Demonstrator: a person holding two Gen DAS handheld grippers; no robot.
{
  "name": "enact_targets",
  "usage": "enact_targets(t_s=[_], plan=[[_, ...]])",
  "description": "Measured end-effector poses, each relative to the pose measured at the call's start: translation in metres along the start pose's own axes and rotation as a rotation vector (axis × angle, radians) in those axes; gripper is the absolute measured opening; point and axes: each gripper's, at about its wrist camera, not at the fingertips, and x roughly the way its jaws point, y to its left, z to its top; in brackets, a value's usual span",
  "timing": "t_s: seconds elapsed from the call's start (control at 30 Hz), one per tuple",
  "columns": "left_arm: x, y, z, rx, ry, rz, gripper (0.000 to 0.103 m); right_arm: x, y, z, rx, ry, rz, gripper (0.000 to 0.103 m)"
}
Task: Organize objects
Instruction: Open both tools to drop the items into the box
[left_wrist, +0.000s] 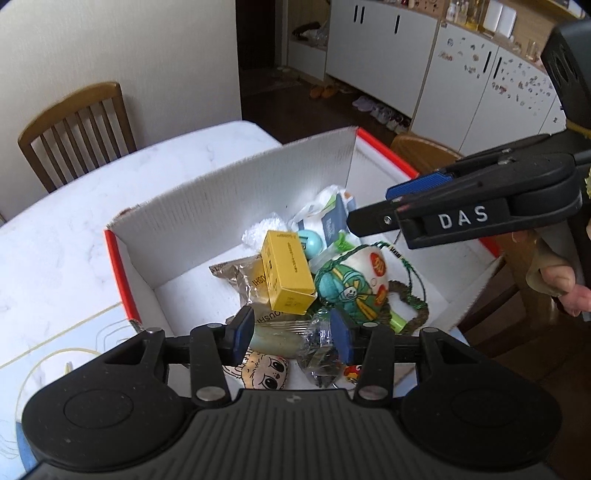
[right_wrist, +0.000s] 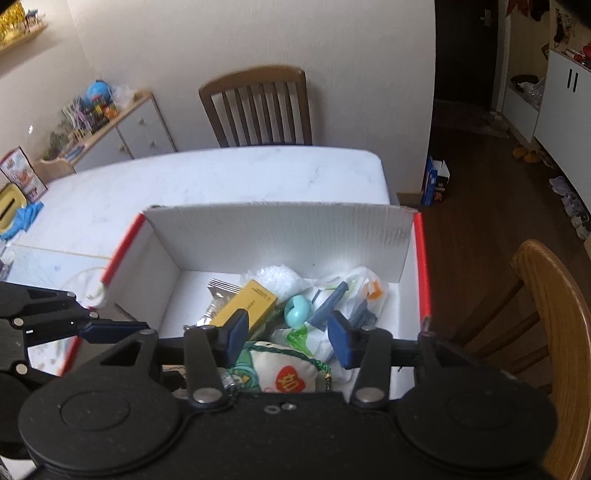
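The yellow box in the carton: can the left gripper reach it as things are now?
Probably yes. The yellow box lies on top of the pile in the open carton, with nothing over it, and the left gripper is open just before it. The right gripper hovers off to the side.

Yellow carton (left_wrist: 286, 275) tilted atop jumbled items inside white box (left_wrist: 236, 195)

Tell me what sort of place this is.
Most likely a family home's dining area. A marble-look table with wooden slat-back chairs holds the white box of odds and ends; a low cabinet with toys stands by the wall, and shoes lie beside white cupboards.
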Motion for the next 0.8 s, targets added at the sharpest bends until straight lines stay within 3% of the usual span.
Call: enact_targets(t_s=[0.13, 0.47, 0.53, 0.67, 0.8], plan=[[-0.016, 0.002, -0.001, -0.001, -0.031, -0.006, 0.044, -0.017, 0.005, -0.006, 0.005, -0.028, 0.002, 0.055], [-0.056, 0.014, -0.008, -0.017, -0.116, -0.03, 0.044, -0.055, 0.026, -0.023, 0.025, -0.097, -0.001, 0.056], [-0.062, 0.017, -0.01, -0.018, -0.131, -0.035, 0.044, -0.061, 0.033, -0.026, 0.023, -0.111, -0.003, 0.061], [-0.075, 0.023, -0.016, -0.022, -0.163, -0.042, 0.061, -0.071, 0.047, -0.035, 0.011, -0.136, -0.015, 0.065], [-0.085, 0.03, -0.023, -0.024, -0.183, -0.044, 0.061, -0.078, 0.057, -0.043, 0.026, -0.151, -0.029, 0.067]])
